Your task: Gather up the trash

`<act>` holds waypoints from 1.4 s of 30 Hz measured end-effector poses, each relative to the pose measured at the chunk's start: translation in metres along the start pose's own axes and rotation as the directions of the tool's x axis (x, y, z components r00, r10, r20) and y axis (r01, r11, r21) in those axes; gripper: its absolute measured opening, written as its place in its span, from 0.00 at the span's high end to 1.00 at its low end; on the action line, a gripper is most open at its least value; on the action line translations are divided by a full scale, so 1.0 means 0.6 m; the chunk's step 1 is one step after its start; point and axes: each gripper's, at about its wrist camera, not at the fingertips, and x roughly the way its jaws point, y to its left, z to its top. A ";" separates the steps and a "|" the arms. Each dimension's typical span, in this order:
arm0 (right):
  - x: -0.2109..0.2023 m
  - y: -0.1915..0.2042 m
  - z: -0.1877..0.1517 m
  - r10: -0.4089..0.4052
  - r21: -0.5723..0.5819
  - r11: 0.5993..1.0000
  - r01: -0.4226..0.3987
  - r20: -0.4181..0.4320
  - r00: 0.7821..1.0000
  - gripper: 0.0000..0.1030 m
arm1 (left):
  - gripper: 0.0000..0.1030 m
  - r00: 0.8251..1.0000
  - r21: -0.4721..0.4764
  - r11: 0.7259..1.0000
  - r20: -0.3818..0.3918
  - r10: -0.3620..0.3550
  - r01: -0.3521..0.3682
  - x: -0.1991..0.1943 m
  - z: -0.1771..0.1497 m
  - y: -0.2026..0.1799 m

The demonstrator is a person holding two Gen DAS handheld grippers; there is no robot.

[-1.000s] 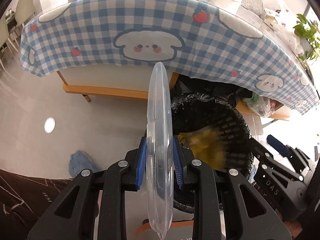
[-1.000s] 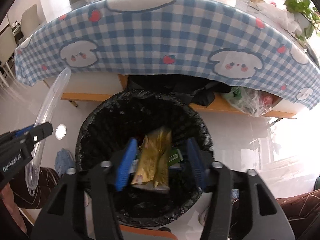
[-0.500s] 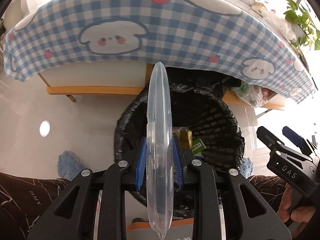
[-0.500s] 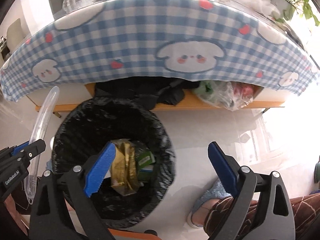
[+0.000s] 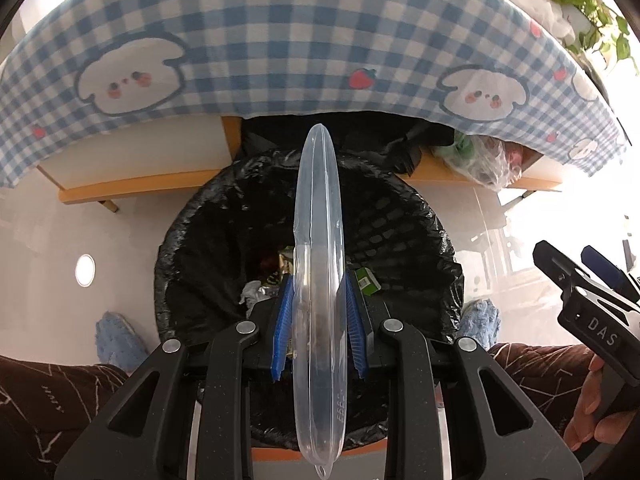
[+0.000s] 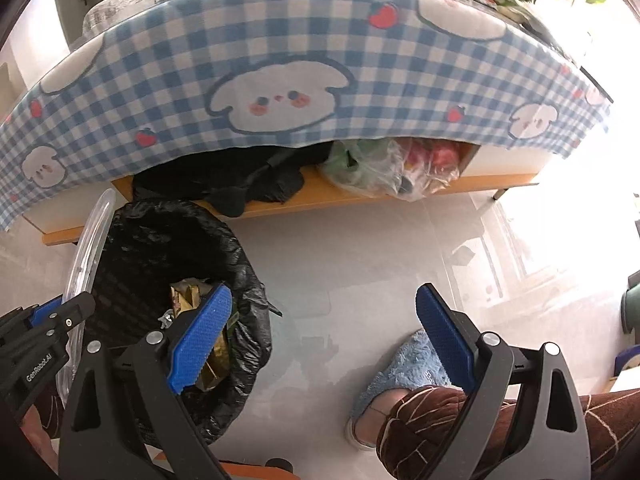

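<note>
Blue checked tablecloth (image 6: 280, 40) overhangs glossy pale floor (image 6: 360, 264).

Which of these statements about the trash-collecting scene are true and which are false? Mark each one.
1. The left gripper is shut on a clear plastic lid. True.
2. The right gripper grips a gold foil wrapper. False: its fingers are spread and empty; the gold foil wrapper lies in the bin.
3. The black-lined trash bin stands on the floor beside the table. True.
4. The blue-and-white checked tablecloth shows cats. False: white puppy faces and strawberries.
5. The clear lid lies inside the bin. False: it is held edge-up above the bin.
</note>
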 end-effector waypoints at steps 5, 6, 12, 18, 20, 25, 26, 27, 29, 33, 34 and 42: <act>0.002 -0.004 -0.001 -0.001 0.011 1.000 0.001 0.002 1.000 0.13 | 0.76 1.000 0.030 1.000 0.007 -0.001 0.001 0.010 0.003 -0.012; 0.002 -0.004 -0.002 -0.001 0.012 1.000 0.001 0.001 1.000 0.13 | 0.75 1.000 0.031 0.999 0.008 -0.007 0.007 0.009 0.003 -0.010; 0.006 0.002 0.000 0.006 0.009 1.000 -0.006 0.001 1.000 0.13 | 0.54 1.000 0.043 0.999 0.025 0.014 -0.015 0.005 0.003 -0.002; -0.006 0.023 0.015 0.022 -0.015 1.000 -0.022 0.018 1.000 0.13 | 0.31 0.996 0.056 0.996 0.065 0.063 -0.066 -0.015 0.021 0.019; -0.016 0.033 0.026 0.031 -0.025 0.999 -0.030 0.029 0.999 0.13 | 0.23 0.992 0.021 0.996 0.095 0.083 -0.085 -0.034 0.034 0.041; -0.050 0.054 0.059 0.059 -0.037 0.998 -0.056 0.067 0.996 0.13 | 0.15 0.980 -0.031 0.992 0.153 0.129 -0.126 -0.089 0.063 0.081; -0.060 0.059 0.066 0.064 -0.045 0.997 -0.061 0.078 0.995 0.13 | 0.15 0.978 -0.037 0.991 0.162 0.130 -0.125 -0.102 0.068 0.087; -0.070 0.064 0.073 0.071 -0.050 0.996 -0.067 0.090 0.993 0.13 | 0.12 0.977 -0.040 0.991 0.171 0.132 -0.126 -0.112 0.073 0.090; -0.092 0.070 0.085 0.084 -0.055 0.995 -0.078 0.112 0.990 0.13 | 0.08 0.971 -0.043 0.989 0.192 0.144 -0.138 -0.141 0.081 0.098; -0.136 0.077 0.104 0.115 -0.061 0.992 -0.107 0.154 0.981 0.13 | 0.06 0.966 -0.041 0.991 0.222 0.135 -0.129 -0.188 0.089 0.104; -0.149 0.078 0.107 0.121 -0.060 0.992 -0.113 0.165 0.979 0.13 | 0.06 0.965 -0.040 0.992 0.230 0.125 -0.119 -0.203 0.091 0.105; -0.232 0.096 0.116 0.144 -0.090 0.988 -0.126 0.229 0.963 0.13 | 0.06 0.947 -0.049 0.993 0.300 0.113 -0.103 -0.283 0.089 0.097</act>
